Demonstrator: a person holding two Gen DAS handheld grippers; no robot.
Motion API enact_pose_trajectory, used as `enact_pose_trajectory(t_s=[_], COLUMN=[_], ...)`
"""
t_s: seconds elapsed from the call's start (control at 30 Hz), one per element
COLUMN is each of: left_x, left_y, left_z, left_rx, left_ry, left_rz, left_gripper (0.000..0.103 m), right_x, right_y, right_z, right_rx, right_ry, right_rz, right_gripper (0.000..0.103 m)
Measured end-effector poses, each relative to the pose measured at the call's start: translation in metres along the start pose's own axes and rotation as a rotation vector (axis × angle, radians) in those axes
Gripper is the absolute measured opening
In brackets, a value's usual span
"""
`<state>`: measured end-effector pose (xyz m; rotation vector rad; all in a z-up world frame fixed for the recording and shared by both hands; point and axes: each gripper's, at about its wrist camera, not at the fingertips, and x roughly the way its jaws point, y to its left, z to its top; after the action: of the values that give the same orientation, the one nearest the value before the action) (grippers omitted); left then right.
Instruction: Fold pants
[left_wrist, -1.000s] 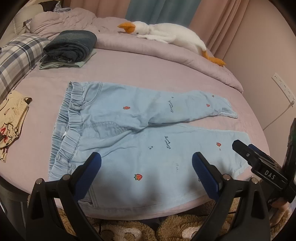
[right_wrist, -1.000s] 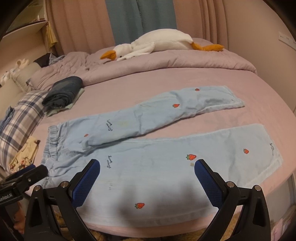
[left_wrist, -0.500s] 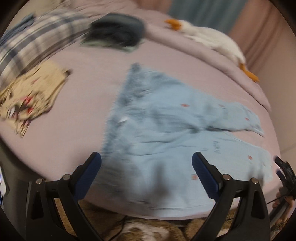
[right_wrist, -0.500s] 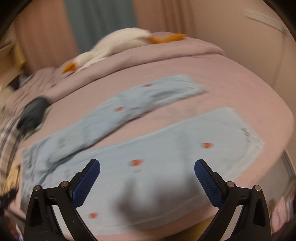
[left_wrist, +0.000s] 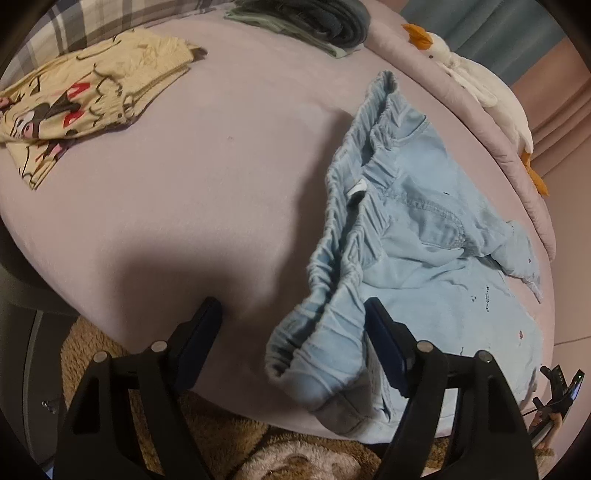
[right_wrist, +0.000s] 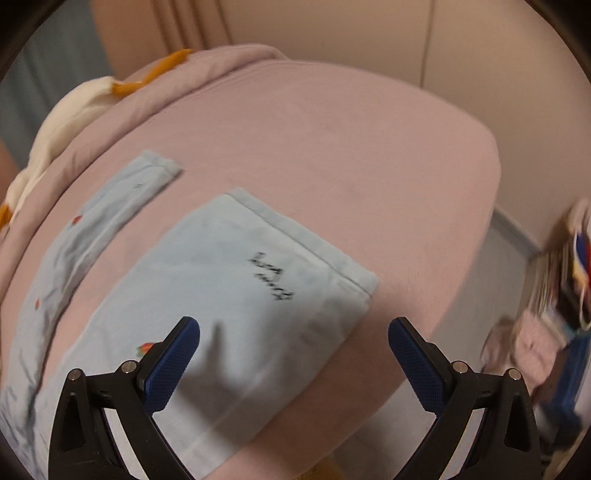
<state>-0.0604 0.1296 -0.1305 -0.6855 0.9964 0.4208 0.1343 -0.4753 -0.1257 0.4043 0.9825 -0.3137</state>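
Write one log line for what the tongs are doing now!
left tongs: closing round pants waistband | right tongs: open above pant leg | bed

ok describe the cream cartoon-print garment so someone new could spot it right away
Start from the pink bed in the left wrist view and look to its far left edge, well away from the light blue pants. The cream garment lies there, folded flat, beside a plaid pillow. Only it has black-outlined cartoon figures with red bows.

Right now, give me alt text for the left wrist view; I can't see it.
The left gripper is closing, its pads either side of the elastic waistband of light blue pants on a pink bed. A yellow cartoon-print garment lies beyond.
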Motion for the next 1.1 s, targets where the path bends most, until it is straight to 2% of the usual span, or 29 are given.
enact_pose_trajectory(t_s=[0.1, 0.13, 0.17, 0.23, 0.3, 0.33, 0.4, 0.43, 0.6, 0.73, 0.8, 0.9, 1.0, 1.1], left_x=[-0.001, -0.001, 0.000, 0.002, 0.001, 0.001, -0.002, -0.003, -0.025, -0.038, -0.026, -0.003, 0.000, -0.003], left_y=[0.000, 0.001, 0.002, 0.002, 0.000, 0.000, -0.001, 0.000, -0.003, 0.002, 0.010, 0.018, 0.018, 0.022], left_z=[0.001, 0.002, 0.001, 0.001, 0.000, 0.000, 0.001, 0.002, 0.014, 0.021, 0.021, 0.014, 0.012, 0.017], left_rx=[-0.002, -0.011, -0.015, -0.025, -0.021, -0.025, -0.029, -0.032, -0.026, 0.012, 0.005, -0.008, 0.001, -0.028], left_ry=[-0.010, -0.007, -0.003, 0.006, -0.001, -0.003, -0.007, -0.010, -0.047, -0.091, -0.058, 0.004, 0.006, 0.022], left_rz=[-0.023, -0.045, -0.067, -0.107, -0.100, -0.101, -0.109, -0.115, -0.123, -0.075, -0.065, -0.032, -0.024, -0.047], left_gripper=[0.062, 0.054, 0.040, 0.036, 0.035, 0.034, 0.032, 0.031, 0.026, 0.026, 0.026, 0.027, 0.028, 0.028], right_x=[0.012, 0.016, 0.020, 0.020, 0.017, 0.019, 0.019, 0.022, 0.003, -0.032, -0.030, 0.001, 0.026, 0.026], right_y=[-0.003, -0.003, -0.004, -0.003, 0.001, 0.003, 0.008, 0.004, -0.005, -0.010, -0.010, -0.016, -0.024, -0.031], right_z=[-0.002, -0.003, -0.003, -0.001, 0.001, 0.003, 0.007, 0.012, 0.028, 0.030, 0.025, 0.015, 0.006, 0.006], right_rx=[0.012, 0.022, 0.034, 0.026, 0.016, 0.013, 0.002, 0.002, 0.041, 0.051, 0.036, 0.042, 0.063, 0.082], right_ry=[0.033, 0.054, 0.062, 0.042, 0.023, 0.021, 0.012, 0.007, -0.046, -0.105, -0.100, -0.020, 0.044, 0.041], right_rz=[0.060, 0.084, 0.087, 0.066, 0.055, 0.050, 0.039, 0.052, 0.143, 0.239, 0.237, 0.171, 0.122, 0.110], right_gripper=[0.091, 0.091, 0.090, 0.083, 0.061, 0.056, 0.018, 0.010, 0.007, 0.007, 0.007, 0.007, 0.007, 0.007])
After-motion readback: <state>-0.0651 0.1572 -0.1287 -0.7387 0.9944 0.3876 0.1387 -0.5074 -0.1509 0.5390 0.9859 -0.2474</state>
